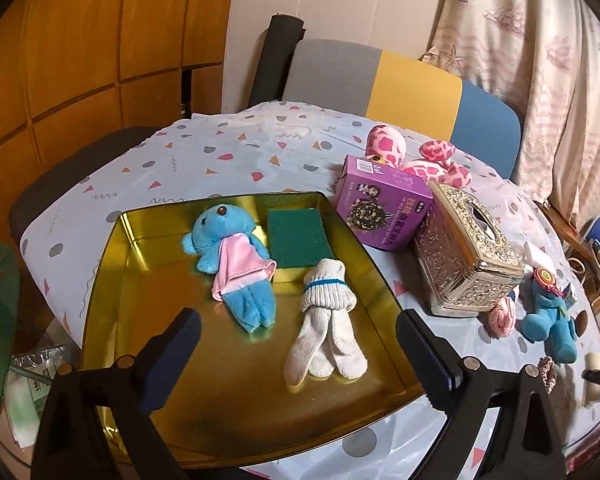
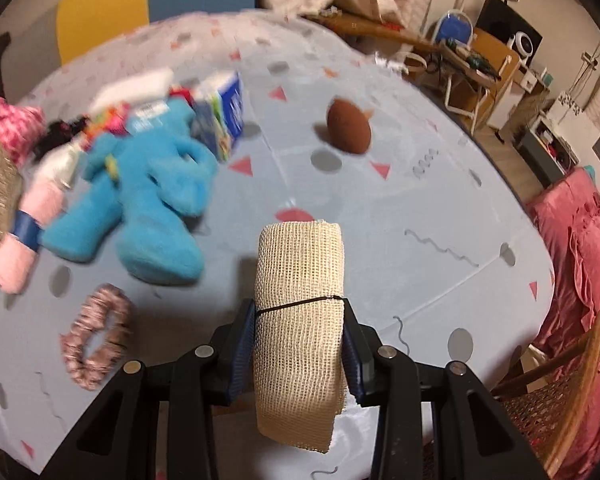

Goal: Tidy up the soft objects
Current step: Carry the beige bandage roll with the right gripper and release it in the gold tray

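Note:
A gold tray (image 1: 112,272) holds a blue teddy in a pink dress (image 1: 236,256), a green scouring pad (image 1: 298,236) and rolled white socks (image 1: 326,320). My left gripper (image 1: 296,356) is open and empty above the tray's near part. My right gripper (image 2: 300,344) is shut on a beige bandage roll (image 2: 300,312), held above the table. On the table lie a blue plush toy (image 2: 148,196), also in the left wrist view (image 1: 548,316), a rolled pink cloth (image 2: 28,232), a pink scrunchie (image 2: 96,336) and a brown sponge egg (image 2: 348,126).
A purple box (image 1: 384,208) and an ornate silver tissue box (image 1: 464,248) stand right of the tray. A pink spotted plush (image 1: 412,156) lies behind them. A small blue carton (image 2: 224,112) stands by the blue plush. Chairs surround the round table.

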Action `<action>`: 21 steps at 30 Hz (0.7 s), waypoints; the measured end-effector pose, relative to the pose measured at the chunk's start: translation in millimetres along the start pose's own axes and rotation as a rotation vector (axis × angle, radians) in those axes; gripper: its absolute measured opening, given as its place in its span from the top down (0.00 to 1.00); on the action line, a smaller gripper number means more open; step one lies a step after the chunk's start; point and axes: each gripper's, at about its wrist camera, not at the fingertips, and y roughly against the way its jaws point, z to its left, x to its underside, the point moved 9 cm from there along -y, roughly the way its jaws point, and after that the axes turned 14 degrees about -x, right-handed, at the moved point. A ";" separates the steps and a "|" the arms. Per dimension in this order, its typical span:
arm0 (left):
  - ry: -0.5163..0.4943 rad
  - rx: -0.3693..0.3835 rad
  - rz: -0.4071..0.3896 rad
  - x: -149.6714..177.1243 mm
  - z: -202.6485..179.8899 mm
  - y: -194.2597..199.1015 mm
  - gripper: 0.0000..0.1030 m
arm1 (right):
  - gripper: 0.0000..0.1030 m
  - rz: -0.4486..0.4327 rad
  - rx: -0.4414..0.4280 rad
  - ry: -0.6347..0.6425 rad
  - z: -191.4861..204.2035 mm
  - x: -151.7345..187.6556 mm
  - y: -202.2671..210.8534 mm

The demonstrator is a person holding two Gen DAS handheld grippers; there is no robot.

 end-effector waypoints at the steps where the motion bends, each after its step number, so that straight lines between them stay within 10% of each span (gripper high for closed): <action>1: 0.003 0.000 0.004 0.7 1.1 -0.6 0.04 | 0.62 -0.017 -0.010 0.010 5.4 -2.7 5.7; 13: 0.023 -0.015 0.017 7.0 17.8 -4.4 0.04 | 0.62 -0.165 -0.241 0.285 144.7 -21.1 63.6; 21: 0.097 -0.072 0.018 4.6 57.0 -7.1 0.04 | 0.62 -0.026 -0.585 0.572 328.9 30.1 65.8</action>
